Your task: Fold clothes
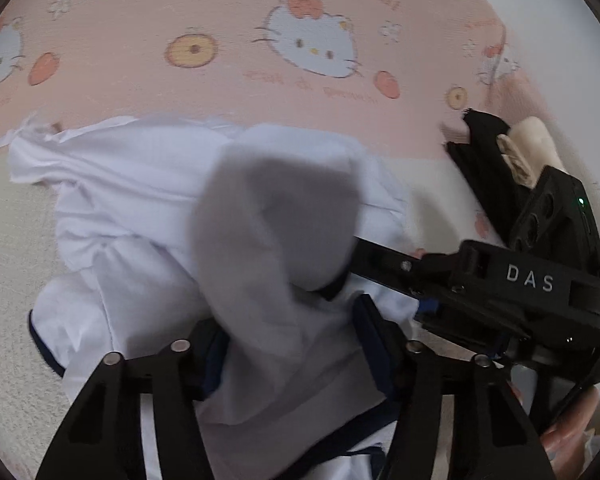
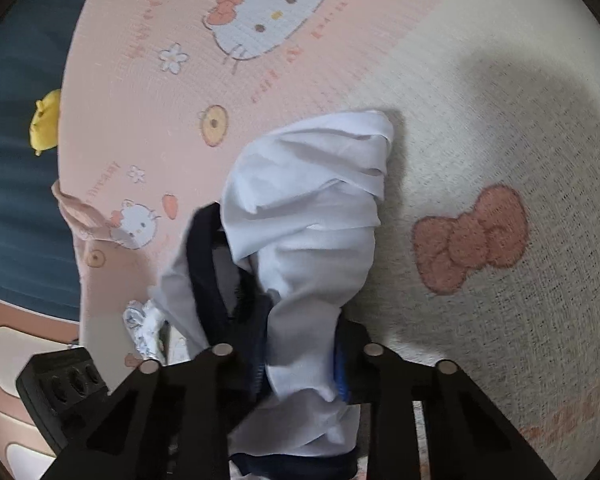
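Pink cartoon-cat blanket [image 1: 140,60] and a cream knitted spread with a bow motif [image 2: 472,236] cover the bed beneath me, and the white garment with navy trim [image 1: 148,208] lies bunched across where the two meet. My left gripper [image 1: 288,344] is clamped on a lifted fold of that white cloth, which rises between its fingers and blurs in front of the lens. My right gripper [image 2: 300,364] is likewise closed on a thick wad of it, the navy edging [image 2: 204,264] hanging just left of the pinch; in the left view its black body reaches in from the right, close beside my left.

I judge I am mid-fold, carrying one edge over the rest. To do it well, I should keep both pinches firm and level, draw my two hands apart until the held edge is taut, then lay it down squarely over the body of the garment, smoothing the creases before letting go. The cloth is thin and limp, so it may sag or slip if I rush.
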{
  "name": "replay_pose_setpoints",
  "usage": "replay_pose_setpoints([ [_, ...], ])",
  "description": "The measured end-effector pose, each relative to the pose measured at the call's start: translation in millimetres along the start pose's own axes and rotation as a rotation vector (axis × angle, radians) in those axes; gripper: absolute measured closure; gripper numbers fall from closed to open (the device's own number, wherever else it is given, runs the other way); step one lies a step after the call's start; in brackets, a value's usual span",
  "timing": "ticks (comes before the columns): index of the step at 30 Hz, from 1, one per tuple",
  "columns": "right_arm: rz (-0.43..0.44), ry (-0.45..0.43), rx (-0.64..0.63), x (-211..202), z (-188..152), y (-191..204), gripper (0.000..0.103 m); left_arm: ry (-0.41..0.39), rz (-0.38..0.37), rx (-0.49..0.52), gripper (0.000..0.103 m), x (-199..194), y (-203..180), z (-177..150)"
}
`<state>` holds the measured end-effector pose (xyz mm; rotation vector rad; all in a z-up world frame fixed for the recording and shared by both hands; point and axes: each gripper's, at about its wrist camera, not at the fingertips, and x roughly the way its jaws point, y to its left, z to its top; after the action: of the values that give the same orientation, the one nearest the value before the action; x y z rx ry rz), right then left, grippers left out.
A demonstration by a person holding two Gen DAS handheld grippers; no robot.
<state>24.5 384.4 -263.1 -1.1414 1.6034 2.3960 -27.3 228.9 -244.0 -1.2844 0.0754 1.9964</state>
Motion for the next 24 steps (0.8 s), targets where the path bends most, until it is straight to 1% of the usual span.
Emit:
replay_pose_setpoints([
  [2,0.017,-0.013,0.006,-9,3,3,0.079,-0.003,-0.035,-0.020,0.049,-2,-3,5],
  [6,0.079,-0.047,0.056,-34,10,-4,0.080,-0.013,-0.170,-0.102,0.049,-4,-10,14],
  [8,0.097,-0.056,0.075,-40,21,-10,0.080,-0.002,-0.215,-0.116,0.049,-2,-17,17],
  [10,0.104,-0.077,0.073,-55,23,-20,0.080,-0.003,-0.265,-0.128,0.049,0,-28,21],
  [13,0.112,-0.112,0.064,-83,29,-32,0.080,-0.002,-0.318,-0.126,0.049,3,-47,24],
  [16,0.093,-0.145,0.064,-106,35,-42,0.080,0.018,-0.354,-0.120,0.049,8,-66,26],
  [20,0.079,-0.154,0.149,-126,32,-62,0.080,0.006,-0.340,-0.084,0.049,13,-86,19],
  [21,0.056,-0.147,0.158,-128,31,-64,0.080,0.004,-0.312,-0.086,0.049,12,-86,16],
  [22,0.020,-0.144,0.152,-128,32,-64,0.077,0.002,-0.284,-0.088,0.049,11,-85,13],
  [23,-0.026,-0.146,0.137,-129,32,-62,0.077,-0.002,-0.266,-0.103,0.049,10,-81,11],
  [24,-0.080,-0.145,0.120,-130,32,-61,0.073,-0.006,-0.270,-0.126,0.049,9,-76,9],
])
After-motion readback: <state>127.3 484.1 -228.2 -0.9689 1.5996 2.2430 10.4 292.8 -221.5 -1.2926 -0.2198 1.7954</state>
